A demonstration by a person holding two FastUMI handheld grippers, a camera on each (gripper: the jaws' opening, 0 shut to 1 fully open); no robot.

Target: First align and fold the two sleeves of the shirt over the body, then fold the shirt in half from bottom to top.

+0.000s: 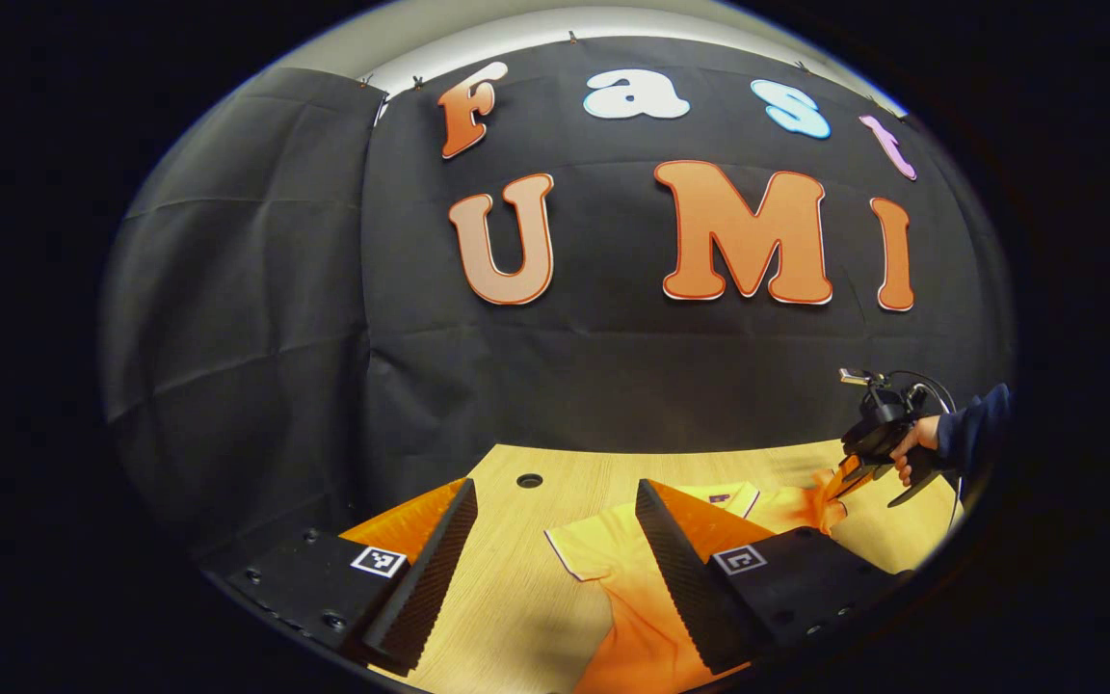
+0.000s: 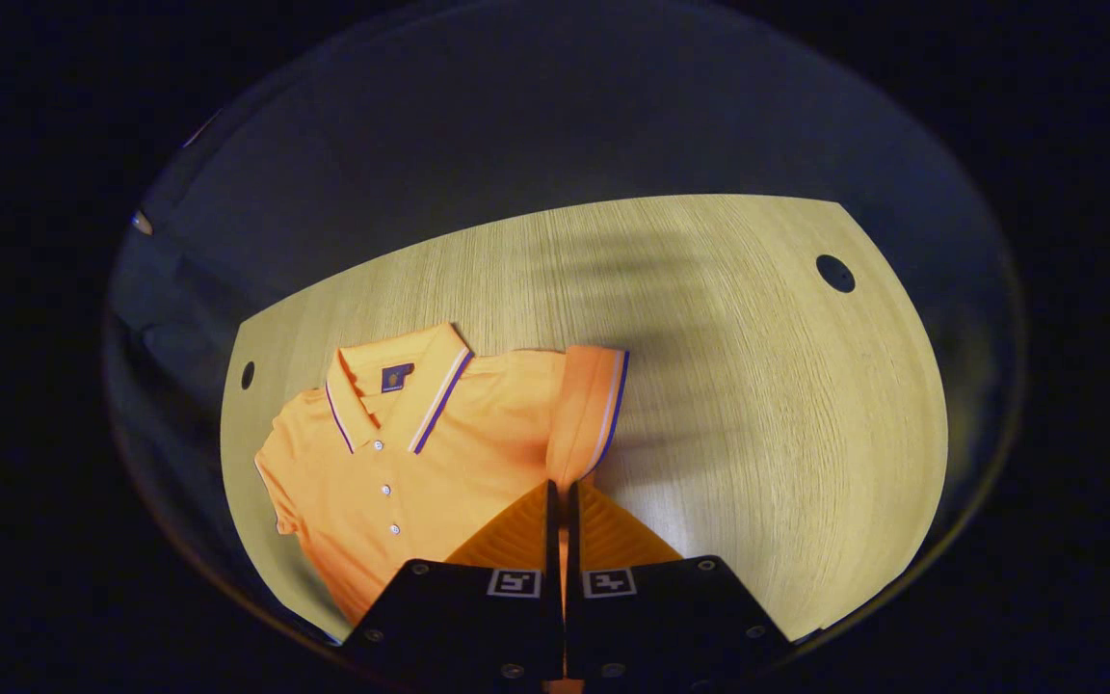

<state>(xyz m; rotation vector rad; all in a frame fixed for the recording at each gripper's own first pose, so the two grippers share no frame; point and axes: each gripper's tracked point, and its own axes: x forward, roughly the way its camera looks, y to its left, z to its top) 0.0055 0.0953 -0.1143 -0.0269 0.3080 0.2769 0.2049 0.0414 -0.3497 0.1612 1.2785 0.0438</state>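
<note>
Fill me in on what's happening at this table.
A person is folding an orange polo shirt on a wooden table with two handheld grippers. The right gripper has its jaws shut on the shirt's sleeve, lifting it toward the body. The left gripper hovers over the other side, jaws open, holding nothing. Neither sleeve lies folded over the body yet.

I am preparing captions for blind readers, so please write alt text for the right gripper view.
The right gripper is closed on the striped-cuff sleeve of an orange polo shirt, which lies face up, collar away from the camera, on a light wooden table. The table has round holes near its far corners.
</note>
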